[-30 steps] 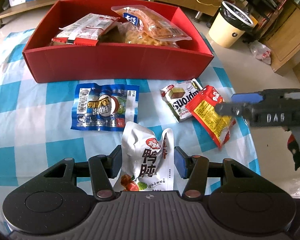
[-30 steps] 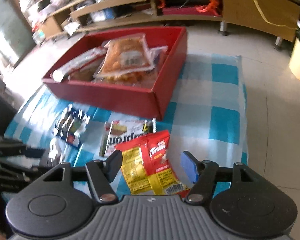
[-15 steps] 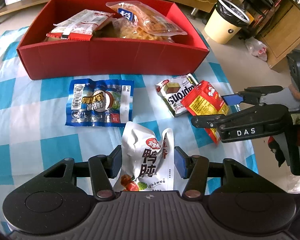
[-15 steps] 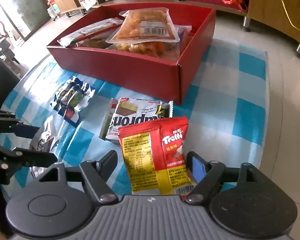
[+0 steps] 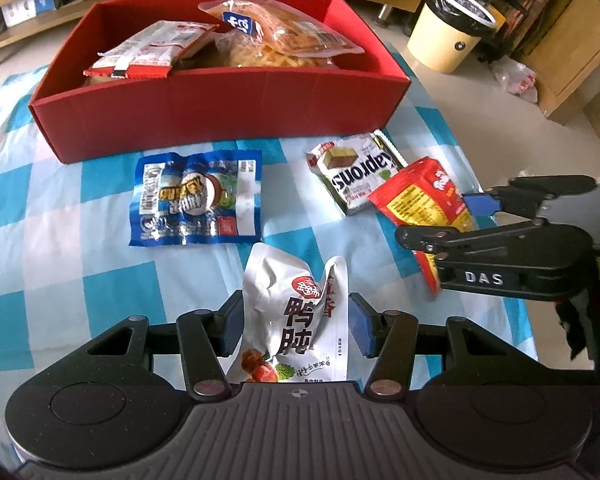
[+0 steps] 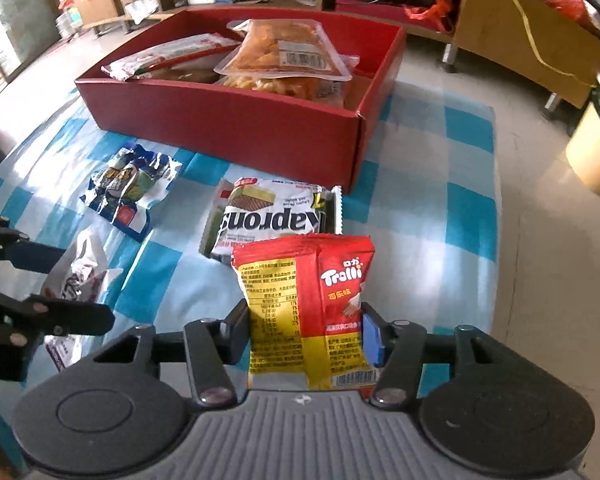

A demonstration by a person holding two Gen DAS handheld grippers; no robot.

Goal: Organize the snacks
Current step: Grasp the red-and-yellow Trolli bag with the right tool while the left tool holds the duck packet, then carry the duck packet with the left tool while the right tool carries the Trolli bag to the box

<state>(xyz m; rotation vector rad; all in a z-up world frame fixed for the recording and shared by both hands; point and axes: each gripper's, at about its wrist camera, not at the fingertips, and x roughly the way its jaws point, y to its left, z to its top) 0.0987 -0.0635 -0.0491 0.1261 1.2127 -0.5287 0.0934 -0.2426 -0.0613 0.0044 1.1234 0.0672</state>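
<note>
On the blue-and-white checked cloth (image 5: 80,288), in front of the long near wall of the red cardboard box (image 5: 220,116), four loose packets remain. Nearest the cloth's right edge, the red-and-yellow crinkled foil gummy bag (image 6: 312,312) sits between the pads of the right gripper (image 6: 306,340); its jaws have just been closing, and both pads now press the bag's lower sides, so it is clenched on the bag. The left gripper (image 5: 294,330) straddles the white foil pouch with red lettering (image 5: 296,316); its left pad touches the pouch, while contact at the right pad cannot be confirmed. Just beyond the gummy bag lies the white-and-green wafer packet (image 6: 272,216), with the bag's top edge overlapping it. A blue flat sausage packet (image 5: 198,200) lies toward the middle of the cloth. The box already holds several packets, including a clear pouch of orange snacks (image 5: 284,28). Handling assessment: the gummy bag appears light, soft and air-cushioned, with a slick film likely to slide or deform under pressure. A hold across the lower body or the bottom seam should be the most secure.
</note>
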